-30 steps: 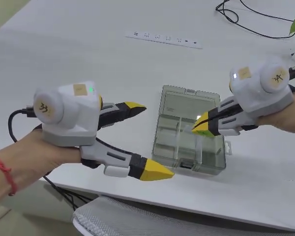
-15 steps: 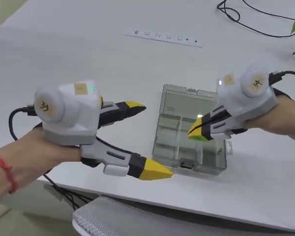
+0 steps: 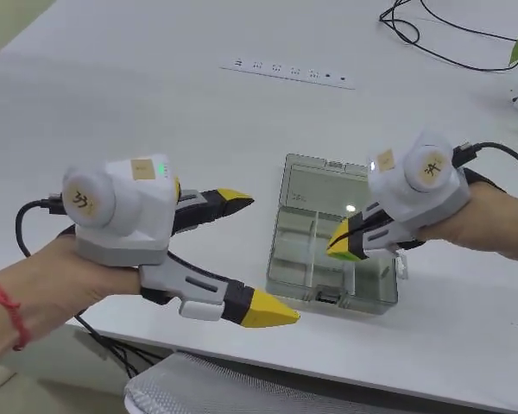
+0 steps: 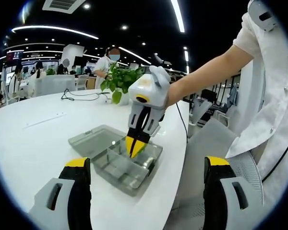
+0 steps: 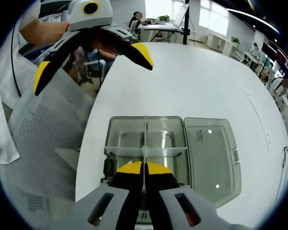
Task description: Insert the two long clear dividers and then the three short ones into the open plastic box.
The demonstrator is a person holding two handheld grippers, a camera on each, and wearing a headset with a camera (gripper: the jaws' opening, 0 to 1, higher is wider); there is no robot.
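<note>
Pinching thin clear plastic divider [image 5: 145, 136] in clenched right hand-held gripper [image 3: 344, 243], over open grey plastic box [image 3: 311, 291], holding left hand-held gripper [image 3: 263, 259] released

The left hand [image 3: 56, 276] holds the left gripper [image 3: 252, 256] roughly level, pointing right, with its jaws spread wide and nothing between them. The right hand [image 3: 492, 226] tilts the right gripper [image 3: 344, 245] down and leftward, its jaws pinched together on a thin divider [image 5: 145, 139].
</note>
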